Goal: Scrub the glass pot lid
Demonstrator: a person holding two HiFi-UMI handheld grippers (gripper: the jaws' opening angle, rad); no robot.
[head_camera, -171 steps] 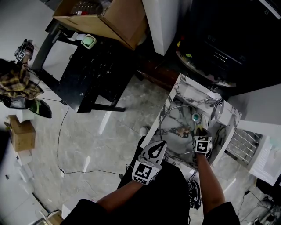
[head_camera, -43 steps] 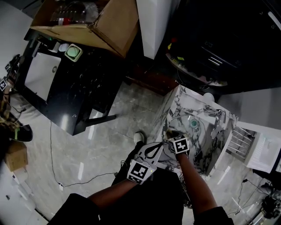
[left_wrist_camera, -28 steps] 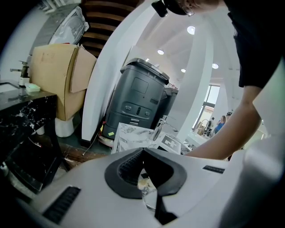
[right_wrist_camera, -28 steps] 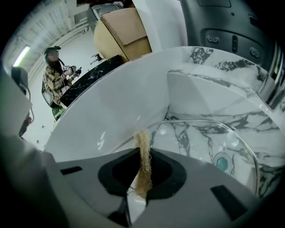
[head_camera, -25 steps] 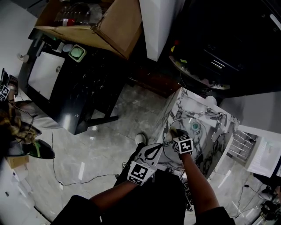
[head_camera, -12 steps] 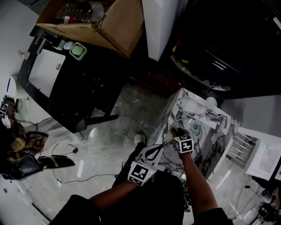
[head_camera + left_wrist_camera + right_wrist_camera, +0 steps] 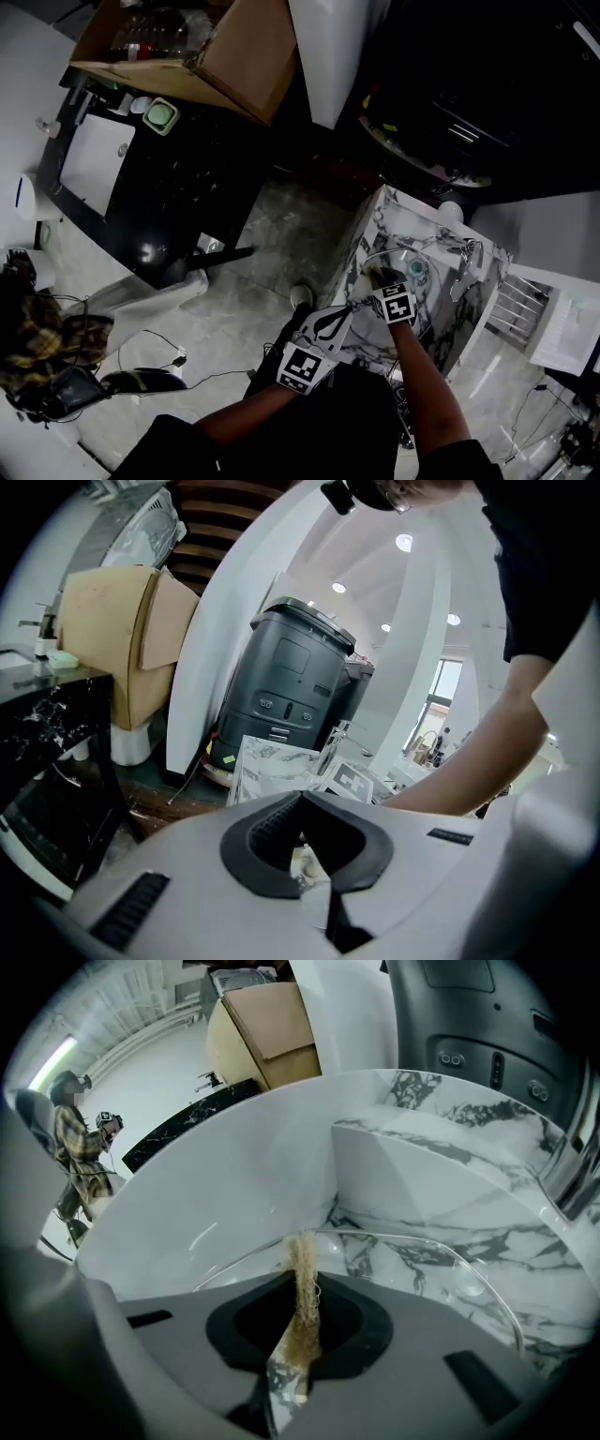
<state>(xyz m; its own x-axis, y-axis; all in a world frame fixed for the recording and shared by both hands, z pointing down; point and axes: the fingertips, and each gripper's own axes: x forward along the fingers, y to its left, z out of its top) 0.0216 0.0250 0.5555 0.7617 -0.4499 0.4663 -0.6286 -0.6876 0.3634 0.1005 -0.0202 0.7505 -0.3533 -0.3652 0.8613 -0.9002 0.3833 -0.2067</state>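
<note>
The glass pot lid (image 7: pixel 410 284) lies in the white marble sink (image 7: pixel 394 211), its knob toward the faucet. In the right gripper view the lid (image 7: pixel 422 1269) shows as a clear curved rim just beyond the jaws. My right gripper (image 7: pixel 380 278) (image 7: pixel 298 1290) is shut on a tan fibrous scrub pad (image 7: pixel 305 1260), which is pressed against the lid's near-left rim. My left gripper (image 7: pixel 345 309) (image 7: pixel 300 803) hangs at the sink's near-left corner, jaws shut, and I see nothing between them.
A chrome faucet (image 7: pixel 464 258) stands at the sink's right side. A dark grey machine (image 7: pixel 291 686) sits behind the sink. A black table (image 7: pixel 178 178) with a cardboard box (image 7: pixel 216 47) is at left. A person (image 7: pixel 37 337) stands at lower left, with cables on the floor.
The right gripper with the pad went from the lid's right side to its near-left rim, then crept slightly along it. The left gripper stayed put. The person at left moved.
</note>
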